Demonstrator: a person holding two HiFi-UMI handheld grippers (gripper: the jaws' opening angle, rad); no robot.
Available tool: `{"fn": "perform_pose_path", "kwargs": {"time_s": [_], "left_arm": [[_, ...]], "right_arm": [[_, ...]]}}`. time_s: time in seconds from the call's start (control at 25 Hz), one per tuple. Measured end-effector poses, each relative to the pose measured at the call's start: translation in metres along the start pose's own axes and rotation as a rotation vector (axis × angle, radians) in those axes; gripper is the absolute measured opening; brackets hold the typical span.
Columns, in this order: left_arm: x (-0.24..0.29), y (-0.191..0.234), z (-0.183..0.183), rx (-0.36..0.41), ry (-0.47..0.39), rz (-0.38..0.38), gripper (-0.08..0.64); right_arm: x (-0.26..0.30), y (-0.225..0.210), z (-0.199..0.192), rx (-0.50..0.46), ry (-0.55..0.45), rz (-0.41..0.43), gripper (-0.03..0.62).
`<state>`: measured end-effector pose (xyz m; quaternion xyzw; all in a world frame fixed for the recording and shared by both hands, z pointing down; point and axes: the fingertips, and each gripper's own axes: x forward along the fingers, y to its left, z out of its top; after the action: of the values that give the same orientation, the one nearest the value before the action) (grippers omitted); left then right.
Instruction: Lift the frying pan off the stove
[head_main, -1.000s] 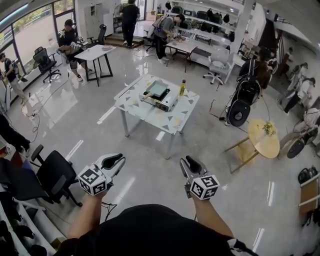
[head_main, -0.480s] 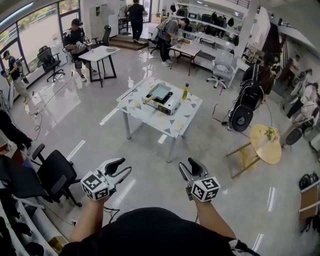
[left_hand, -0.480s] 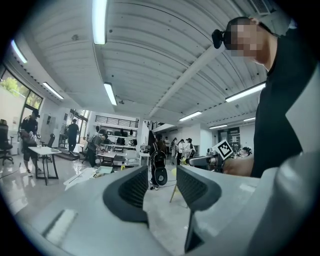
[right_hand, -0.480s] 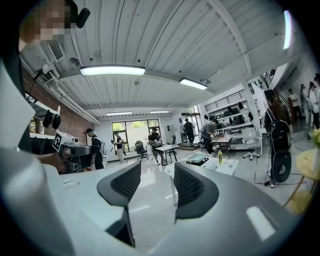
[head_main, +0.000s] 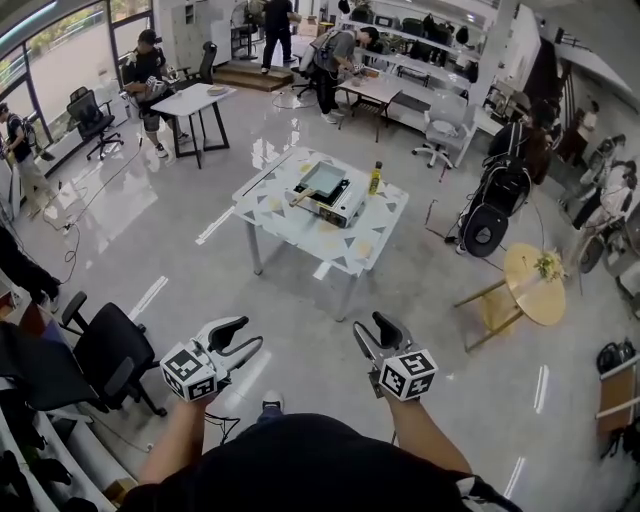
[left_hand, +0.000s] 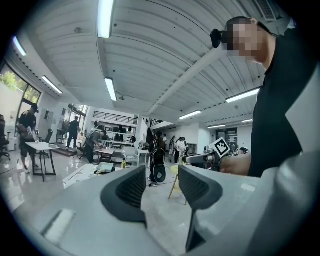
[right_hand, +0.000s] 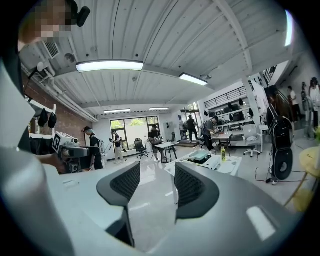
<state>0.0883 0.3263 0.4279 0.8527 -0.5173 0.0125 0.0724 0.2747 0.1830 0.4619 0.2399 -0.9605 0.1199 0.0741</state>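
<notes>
The square grey frying pan (head_main: 321, 180), with a wooden handle pointing left, sits on a portable stove (head_main: 333, 203) on a white table (head_main: 300, 228) a few metres ahead. Both grippers hang over the floor, far short of that table. My left gripper (head_main: 246, 333) is open and empty, as is my right gripper (head_main: 370, 326). In the left gripper view the open jaws (left_hand: 160, 187) frame the distant table (left_hand: 92, 171). The right gripper view looks past its open jaws (right_hand: 157, 185) at the pan and stove (right_hand: 200, 156).
A yellow bottle (head_main: 375, 178) stands on the table just right of the stove. A black office chair (head_main: 105, 355) is near my left side. A round wooden table (head_main: 530, 280) and a black bag (head_main: 485, 225) are at the right. Several people work at desks at the back.
The table with the stove has drawn slightly nearer in the head view. Both grippers stay open and held in front of the body in much the same pose.
</notes>
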Motion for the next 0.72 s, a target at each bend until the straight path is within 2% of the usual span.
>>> {"fn": "perform_pose_path", "kwargs": {"time_s": [0.24, 0.44, 0.72], "left_arm": [[0.0, 0.058, 0.004, -0.022, 0.023, -0.002, 0.203], [0.001, 0.11, 0.005, -0.068, -0.016, -0.02, 0.203], [0.009, 0.167, 0.004, -0.09, -0.017, -0.054, 0.203]], "right_arm": [[0.05, 0.002, 0.008, 0.019, 0.008, -0.018, 0.244], [0.093, 0.005, 0.024, 0.013, -0.004, -0.024, 0.244], [0.14, 0.005, 0.031, 0.014, 0.0, -0.051, 0.244]]}}
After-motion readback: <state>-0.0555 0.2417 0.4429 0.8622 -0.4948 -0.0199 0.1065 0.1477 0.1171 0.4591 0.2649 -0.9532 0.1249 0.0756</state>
